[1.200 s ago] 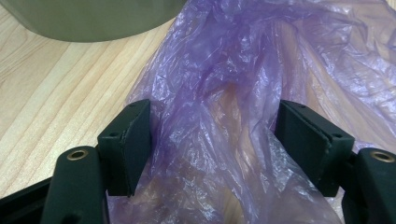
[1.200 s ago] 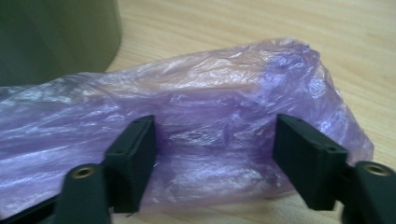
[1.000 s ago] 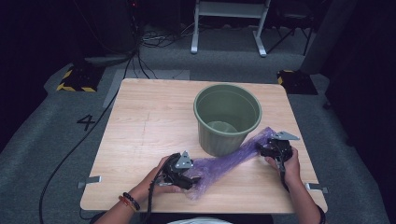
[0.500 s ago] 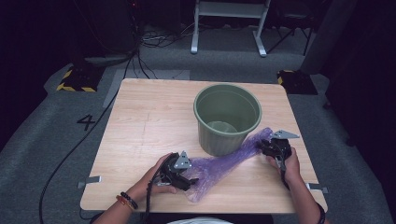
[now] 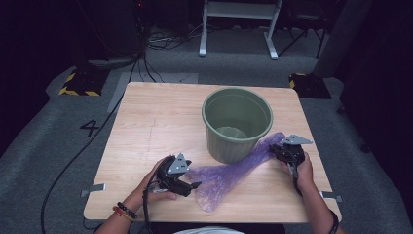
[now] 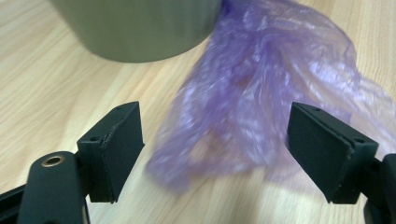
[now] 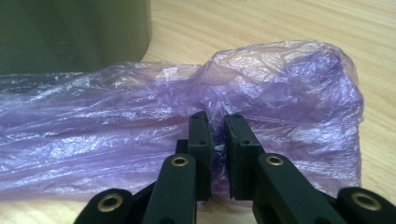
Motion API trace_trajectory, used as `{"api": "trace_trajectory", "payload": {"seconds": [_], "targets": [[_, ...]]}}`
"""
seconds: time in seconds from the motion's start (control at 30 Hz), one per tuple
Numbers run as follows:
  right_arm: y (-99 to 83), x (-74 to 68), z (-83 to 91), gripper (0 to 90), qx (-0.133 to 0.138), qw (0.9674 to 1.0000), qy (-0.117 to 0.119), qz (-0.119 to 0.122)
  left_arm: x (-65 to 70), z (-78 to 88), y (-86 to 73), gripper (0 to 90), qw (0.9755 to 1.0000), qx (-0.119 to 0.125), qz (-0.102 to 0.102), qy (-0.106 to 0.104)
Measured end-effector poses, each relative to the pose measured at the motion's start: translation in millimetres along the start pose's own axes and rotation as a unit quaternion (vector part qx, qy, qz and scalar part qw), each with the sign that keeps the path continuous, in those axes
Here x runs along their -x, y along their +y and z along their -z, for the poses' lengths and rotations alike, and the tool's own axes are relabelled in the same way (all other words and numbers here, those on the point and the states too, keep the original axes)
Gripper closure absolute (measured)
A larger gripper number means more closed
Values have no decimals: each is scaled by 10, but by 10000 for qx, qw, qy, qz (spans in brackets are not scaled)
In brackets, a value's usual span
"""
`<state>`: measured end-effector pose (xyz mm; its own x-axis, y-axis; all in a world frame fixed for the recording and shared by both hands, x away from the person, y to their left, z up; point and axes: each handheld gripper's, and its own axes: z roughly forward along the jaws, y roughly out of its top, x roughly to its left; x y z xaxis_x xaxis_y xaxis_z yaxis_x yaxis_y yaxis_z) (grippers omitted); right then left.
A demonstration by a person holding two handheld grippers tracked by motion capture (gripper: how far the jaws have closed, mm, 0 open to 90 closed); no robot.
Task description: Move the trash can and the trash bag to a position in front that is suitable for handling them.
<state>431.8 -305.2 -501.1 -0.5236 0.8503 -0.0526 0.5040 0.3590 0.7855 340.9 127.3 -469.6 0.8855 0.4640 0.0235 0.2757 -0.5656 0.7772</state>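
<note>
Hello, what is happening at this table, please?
A person works a purple plastic bag that lies on the wooden table beside a green bucket. The right gripper has just been closing and pinches one end of the bag. The left gripper has its jaws wide open around the other end, not gripping it.

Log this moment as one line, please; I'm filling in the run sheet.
left gripper: open, jaws astride purple bag end | right gripper: just closing, pinching bag's other end | green bucket: upright on table, behind bag
</note>
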Motion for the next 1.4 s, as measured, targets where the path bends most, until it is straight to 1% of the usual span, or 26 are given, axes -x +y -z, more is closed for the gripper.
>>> {"api": "trace_trajectory", "payload": {"seconds": [0.03,0.07,0.1,0.13,0.2,0.23,0.27,0.3,0.4,0.43,0.47,0.5,0.53,0.57,0.63,0.7,0.73,0.77,0.8,0.9,1.0,1.13,1.23,1.27,1.33,1.4], "targets": [[4,43,2,825,85,9999,47,43,-34,63,-19,189,9999,-24,38,119],[3,66,3,825,118,9999,49,21,-34,63,-19,187,9999,-24,38,119],[3,91,12,826,135,9999,52,0,-66,111,-36,187,9998,-23,55,186],[1,107,22,826,178,9998,73,17,-112,170,-68,188,9994,-20,123,318],[0,116,31,826,215,9997,90,24,-148,197,-94,190,9992,-13,175,362],[1,135,54,825,269,9996,118,53,-180,215,-122,192,9987,-32,238,439],[3,142,65,824,305,9994,147,57,-243,232,-181,193,9977,-143,291,604],[4,147,77,823,383,9990,205,81,-243,232,-181,191,9977,-143,291,604],[18,149,92,805,431,9984,329,170,-369,217,-290,190,9959,-291,493,699],[22,143,93,796,422,9982,387,202,-369,217,-290,193,9959,-291,493,699],[22,143,93,796,422,9982,387,202,-395,207,-311,193,9956,-339,510,702],[31,124,79,778,392,9980,401,287,-429,176,-346,195,9952,-414,551,696],[31,124,79,778,392,9980,401,287,-429,176,-346,197,9952,-414,551,696],[45,111,58,734,347,9979,412,363,-446,136,-368,198,9949,-494,566,675],[59,101,39,711,310,9979,388,416,-449,104,-377,198,9947,-549,558,660],[73,92,14,612,298,9983,330,390,-444,82,-381,199,9949,-579,573,591],[77,88,2,583,273,9984,293,391,-436,71,-383,199,9950,-580,578,572],[77,88,2,583,273,9984,293,391,-436,71,-383,198,9950,-580,578,572],[81,67,-11,475,229,9986,254,404,-425,50,-390,198,9951,-609,561,538],[93,41,5,362,280,9989,136,359,-413,15,-402,196,9949,-685,574,474],[116,34,36,304,375,9990,68,243,-415,6,-400,188,9950,-677,592,435],[136,17,70,279,480,9987,65,154,-408,-24,-403,174,9954,-599,614,436],[137,-9,48,270,414,9991,94,93,-404,-44,-404,153,9957,-547,620,429],[125,-28,-6,270,235,9996,72,126,-400,-52,-403,146,9956,-532,627,438],[120,-32,-26,271,174,9997,18,150,-399,-53,-403,145,9957,-528,628,440],[99,-23,-93,287,15,10000,-5,45,-400,-53,-402,147,9957,-535,626,436]]}}
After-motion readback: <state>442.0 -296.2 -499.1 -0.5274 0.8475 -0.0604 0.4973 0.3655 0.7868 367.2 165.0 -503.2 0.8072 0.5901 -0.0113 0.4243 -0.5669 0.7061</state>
